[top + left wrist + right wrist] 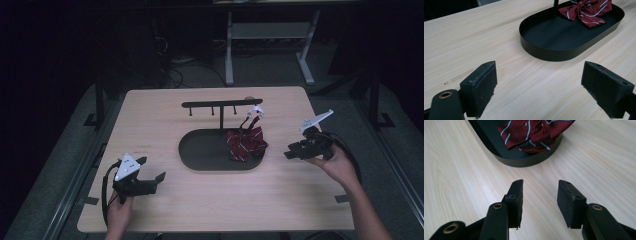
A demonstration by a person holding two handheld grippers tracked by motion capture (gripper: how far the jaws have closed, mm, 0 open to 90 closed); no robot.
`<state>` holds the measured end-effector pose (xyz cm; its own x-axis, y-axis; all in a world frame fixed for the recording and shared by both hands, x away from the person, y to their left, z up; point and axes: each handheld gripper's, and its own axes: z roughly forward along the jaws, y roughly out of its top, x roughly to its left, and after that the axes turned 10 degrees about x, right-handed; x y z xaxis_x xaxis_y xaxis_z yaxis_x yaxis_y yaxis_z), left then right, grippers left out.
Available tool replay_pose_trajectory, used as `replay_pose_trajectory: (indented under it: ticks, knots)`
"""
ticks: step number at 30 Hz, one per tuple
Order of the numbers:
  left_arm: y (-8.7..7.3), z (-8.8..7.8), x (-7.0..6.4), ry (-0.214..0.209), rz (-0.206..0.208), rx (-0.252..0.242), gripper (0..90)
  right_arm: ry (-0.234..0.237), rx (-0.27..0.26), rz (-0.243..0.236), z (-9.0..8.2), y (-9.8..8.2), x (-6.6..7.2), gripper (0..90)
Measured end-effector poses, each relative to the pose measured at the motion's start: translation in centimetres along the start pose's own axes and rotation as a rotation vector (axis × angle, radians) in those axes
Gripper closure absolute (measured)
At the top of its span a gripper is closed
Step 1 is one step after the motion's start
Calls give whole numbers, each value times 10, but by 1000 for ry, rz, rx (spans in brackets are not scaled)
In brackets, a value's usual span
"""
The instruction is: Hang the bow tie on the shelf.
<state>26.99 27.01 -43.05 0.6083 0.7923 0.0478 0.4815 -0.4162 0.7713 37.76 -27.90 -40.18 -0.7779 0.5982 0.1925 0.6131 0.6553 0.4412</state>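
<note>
Dim room, pale wooden counter (280, 200) — a striped red bow tie (245, 143) slumps at the black tray's (200, 157) right end, strap hooked on the stand (221, 105). Left gripper (150, 176) gapes wide, right gripper (292, 151) partly apart, both empty — a careless tug might topple the stand.

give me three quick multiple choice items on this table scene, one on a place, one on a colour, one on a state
1. Where does the bow tie lie?
A. on the bare table
B. at the right end of the black tray
C. between a gripper's jaws

2. What colour is the bow tie?
A. dark red with pale stripes
B. plain blue
C. green with dots

3. How does the left hand-held gripper stand?
A. shut on the tray
B. open, holding nothing
C. shut on the bow tie

Answers: 1 B, it sits inside the tray rim in the high view; 2 A, stripes show on red cloth; 3 B, its jaws stand wide apart over bare wood.
</note>
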Motion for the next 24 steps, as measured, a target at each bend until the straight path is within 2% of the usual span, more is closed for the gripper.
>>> replay_pose_trajectory:
  ticks: [24]
  knots:
    - [0, 0, 0, 2, 1, -4, 130, 14, -5, 40, 9, -29, 6, 526]
